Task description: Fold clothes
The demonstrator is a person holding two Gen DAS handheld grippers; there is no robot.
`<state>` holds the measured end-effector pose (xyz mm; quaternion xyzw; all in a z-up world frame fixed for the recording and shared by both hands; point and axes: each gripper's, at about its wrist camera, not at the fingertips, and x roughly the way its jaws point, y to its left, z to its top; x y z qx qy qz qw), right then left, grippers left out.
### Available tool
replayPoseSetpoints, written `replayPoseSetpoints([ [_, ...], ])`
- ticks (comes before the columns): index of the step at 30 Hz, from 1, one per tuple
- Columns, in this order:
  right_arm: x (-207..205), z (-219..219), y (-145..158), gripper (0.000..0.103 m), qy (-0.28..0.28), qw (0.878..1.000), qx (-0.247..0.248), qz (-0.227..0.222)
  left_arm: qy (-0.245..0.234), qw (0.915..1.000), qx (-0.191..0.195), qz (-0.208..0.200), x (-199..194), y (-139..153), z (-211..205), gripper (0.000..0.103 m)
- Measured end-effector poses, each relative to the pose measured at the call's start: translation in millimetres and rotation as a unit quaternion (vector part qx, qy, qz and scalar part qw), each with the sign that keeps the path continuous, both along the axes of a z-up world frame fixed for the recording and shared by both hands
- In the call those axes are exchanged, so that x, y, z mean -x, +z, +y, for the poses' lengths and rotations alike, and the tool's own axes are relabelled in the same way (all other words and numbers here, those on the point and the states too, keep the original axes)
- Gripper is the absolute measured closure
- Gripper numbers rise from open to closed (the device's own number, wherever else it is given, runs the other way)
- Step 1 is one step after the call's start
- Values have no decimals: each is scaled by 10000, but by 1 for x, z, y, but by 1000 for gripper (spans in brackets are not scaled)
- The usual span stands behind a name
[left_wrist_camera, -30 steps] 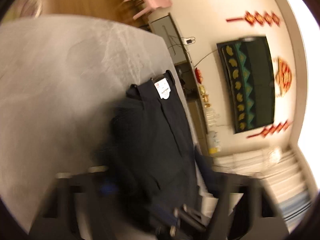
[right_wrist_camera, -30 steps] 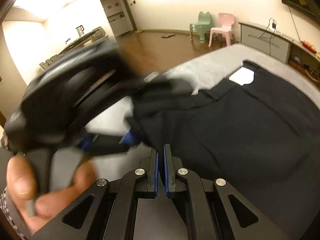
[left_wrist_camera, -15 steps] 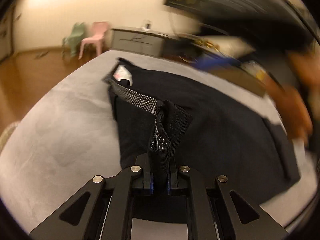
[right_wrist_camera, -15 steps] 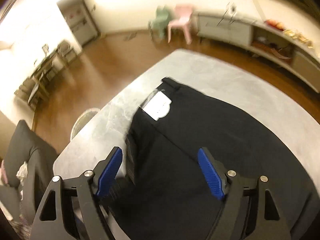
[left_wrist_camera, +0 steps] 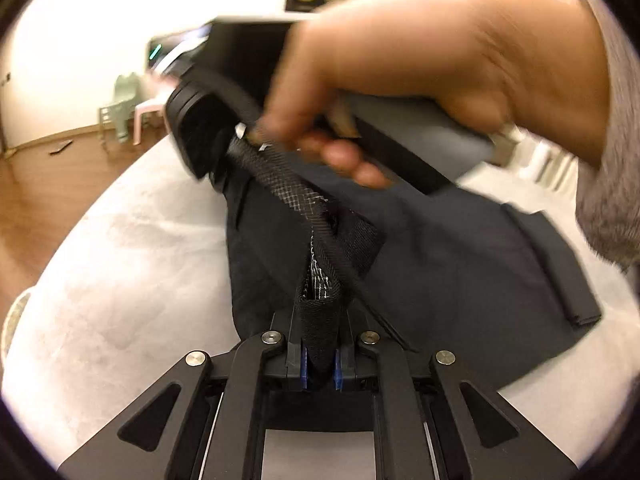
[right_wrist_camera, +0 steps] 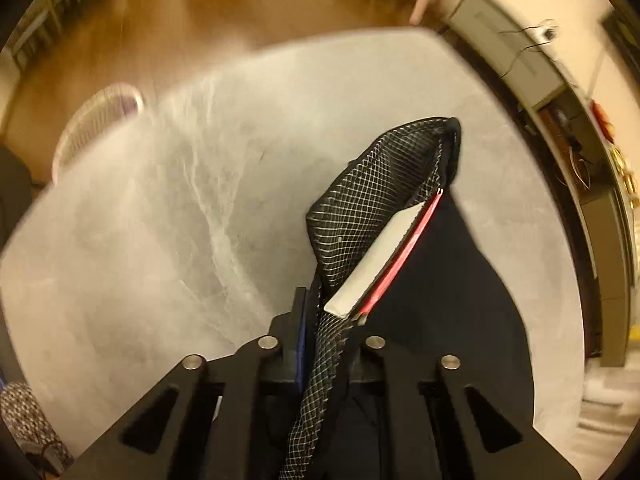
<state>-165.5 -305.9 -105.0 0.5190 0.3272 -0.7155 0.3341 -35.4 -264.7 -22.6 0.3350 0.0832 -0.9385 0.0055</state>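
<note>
A pair of dark navy trousers (left_wrist_camera: 460, 264) lies spread on the pale grey marbled surface (left_wrist_camera: 120, 280), its waistband with check-patterned lining (right_wrist_camera: 372, 208) lifted off it. The left gripper (left_wrist_camera: 319, 364) has its jaws clenched on a fold of that waistband near the camera. The right gripper (right_wrist_camera: 326, 344) grasps the waistband too, beside a white and red paper tag (right_wrist_camera: 380, 264). The person's right hand (left_wrist_camera: 420, 64) fills the far right of the left view.
</note>
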Motion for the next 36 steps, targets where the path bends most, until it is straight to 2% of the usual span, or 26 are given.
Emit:
replayPoseSetpoints([
  [4, 3, 98, 56, 95, -728, 9919, 1035, 47, -653, 9969, -139, 408, -9, 16, 39, 95],
  [6, 2, 161, 74, 95, -1171, 9816, 1508, -22, -957, 9939, -226, 500, -8, 17, 62, 94],
  [8, 3, 222, 78, 95, -1625, 9668, 1968, -121, -1189, 9914, -315, 444, -4, 13, 84, 94],
  [11, 4, 306, 55, 94, -2320, 9399, 2476, -395, -1489, 9874, -513, 185, 5, -1, 116, 92],
  [14, 10, 355, 13, 94, -2799, 9232, 2556, -633, -1802, 9804, -751, -271, 16, -15, 139, 85],
  [16, 13, 384, -13, 94, -3079, 9129, 2570, -761, -1981, 9744, -904, -558, 21, -22, 146, 73],
  [19, 16, 406, -34, 93, -3294, 8958, 2811, -997, -2283, 9641, -1254, -510, 16, -11, 131, 66],
  [20, 15, 408, -36, 92, -3299, 8936, 2868, -1017, -2322, 9620, -1371, -437, 13, -6, 122, 66],
  [22, 10, 411, -37, 89, -3251, 8933, 2956, -941, -2145, 9630, -1608, -275, 14, 3, 97, 58],
  [24, 4, 412, -33, 85, -3179, 8998, 2880, -803, -1765, 9680, -1762, -263, 20, 5, 74, 57],
  [25, 2, 412, -30, 77, -3162, 9040, 2788, -715, -1525, 9720, -1759, -319, 24, 4, 63, 57],
  [26, -1, 414, -25, 65, -3217, 9083, 2618, -550, -1285, 9753, -1756, -374, 28, 2, 52, 57],
  [27, -4, 417, -19, 60, -3287, 9116, 2446, -346, -1045, 9782, -1738, -438, 32, -1, 43, 57],
  [28, -7, 423, -9, 55, -3406, 9114, 2308, -52, -806, 9807, -1710, -510, 34, -6, 36, 57],
  [30, -12, 435, 9, 55, -3649, 9025, 2264, 337, -418, 9828, -1687, -630, 37, -15, 23, 57],
  [32, -15, 434, 28, 55, -3751, 8959, 2314, 556, -371, 9800, -1809, -743, 40, -23, 20, 57],
  [34, -12, 402, 49, 53, -3435, 9073, 2376, 488, -361, 9789, -1808, -882, 41, -34, 19, 57],
  [36, -4, 357, 61, 44, -2984, 9257, 2290, 406, -384, 9792, -1736, -974, 43, -41, 23, 57],
])
